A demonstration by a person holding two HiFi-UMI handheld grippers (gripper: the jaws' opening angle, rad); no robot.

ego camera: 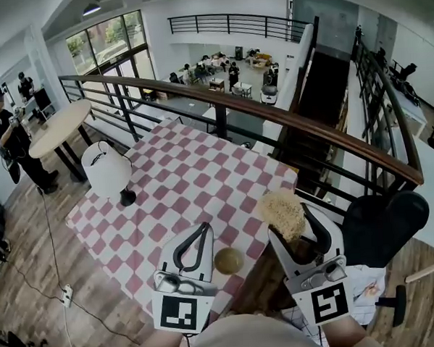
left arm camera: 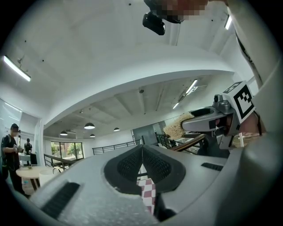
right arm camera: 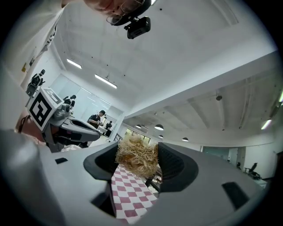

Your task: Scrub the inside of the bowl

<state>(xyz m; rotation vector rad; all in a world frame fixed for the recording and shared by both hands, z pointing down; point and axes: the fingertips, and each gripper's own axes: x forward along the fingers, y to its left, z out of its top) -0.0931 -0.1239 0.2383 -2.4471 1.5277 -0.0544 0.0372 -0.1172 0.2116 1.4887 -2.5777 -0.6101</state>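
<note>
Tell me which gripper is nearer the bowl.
Left. The left gripper hangs just left of the bowl; the right gripper, shut on the scrubber, is farther off to its right.

My head camera looks steeply down over the checked table [ego camera: 195,170], each gripper camera sits close behind its own jaws, facing far and slightly upward, the left gripper view catches the right gripper [left arm camera: 189,123] at its right, the right gripper view catches the left gripper [right arm camera: 90,132] at its left, all three share the table

The small round brown bowl [ego camera: 228,261] sits upright on the red-and-white checked tablecloth [ego camera: 181,185], close to the table's near edge, its opening facing up. The pale straw-coloured fibrous scrubbing pad [ego camera: 282,211] is a rough, tangled clump, clamped between the jaws of the right gripper [ego camera: 289,223], raised clear of the bowl and to its right.
</note>
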